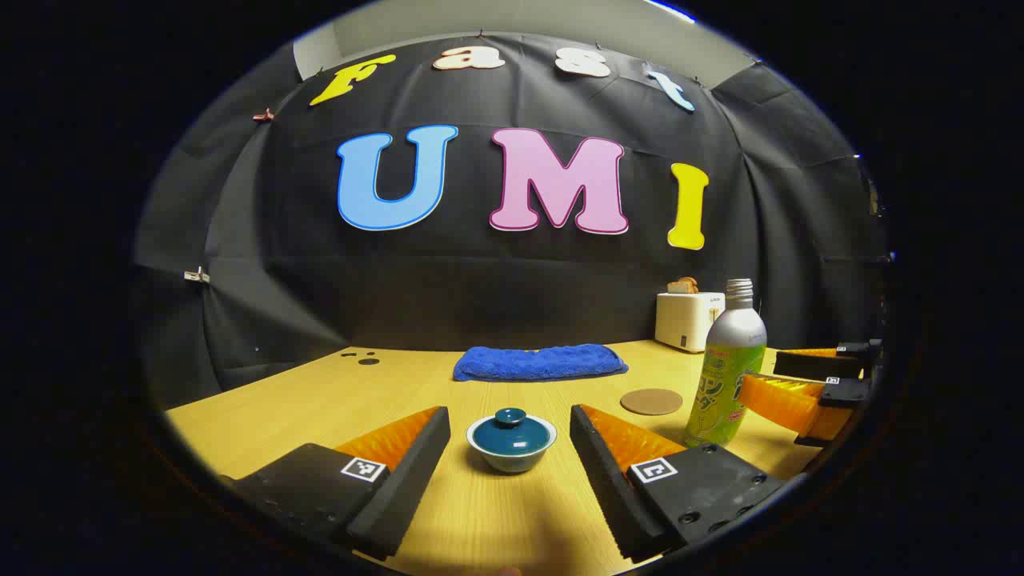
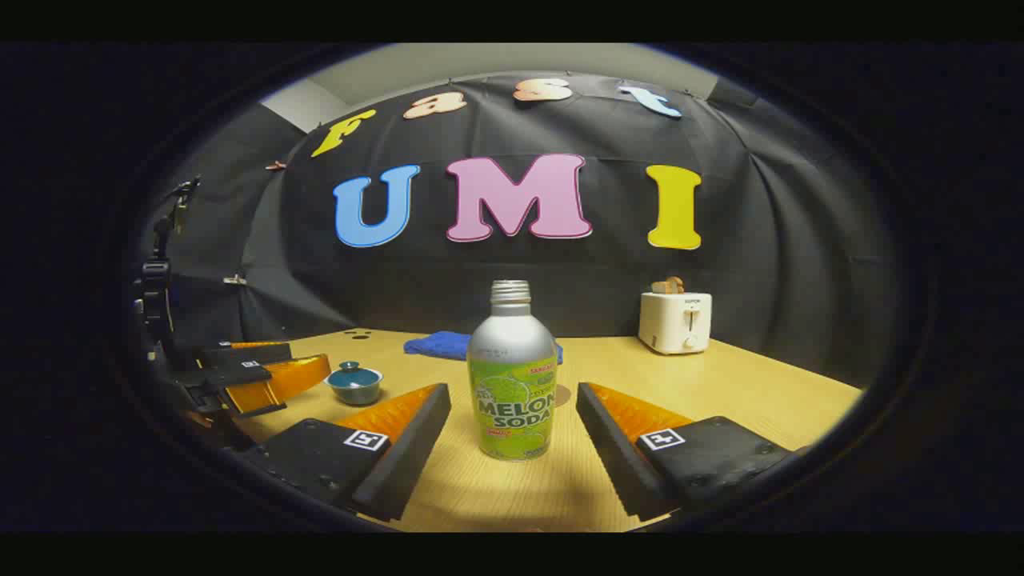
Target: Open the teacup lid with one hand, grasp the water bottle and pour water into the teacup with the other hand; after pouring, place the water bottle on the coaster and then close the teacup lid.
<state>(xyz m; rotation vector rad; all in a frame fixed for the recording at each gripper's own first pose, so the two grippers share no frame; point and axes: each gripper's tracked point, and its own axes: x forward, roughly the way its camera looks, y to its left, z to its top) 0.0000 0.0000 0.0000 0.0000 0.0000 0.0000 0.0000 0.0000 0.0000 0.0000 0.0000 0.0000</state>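
Teacup first: we see a small white porcelain teacup (image 1: 511,453) with its dark teal knobbed lid (image 1: 512,432) seated on it, standing on the light wooden table (image 1: 320,400) straight ahead of our left gripper (image 1: 510,436). That gripper's 2 fingers are spread wide, 1 on each side of the cup and touching nothing. In the right gripper view the same teacup (image 2: 354,386) sits at the left, just beside the left gripper (image 2: 280,376), which reaches in from that edge.

Our right gripper (image 2: 512,420) is also spread open, its 2 fingers flanking a silver metal bottle with a green label and a screw cap (image 2: 512,376) that stands upright on the table; neither finger touches it. In the left gripper view the bottle (image 1: 726,368) stands to the right of the cup, with the right gripper (image 1: 800,392) near it at the edge.

A round brown coaster (image 1: 651,401) lies bare on the table between cup and bottle, set a little farther back. Behind it lie a folded blue cloth (image 1: 540,362) and, by the wall, a white toaster (image 1: 688,320) with bread in its slot.
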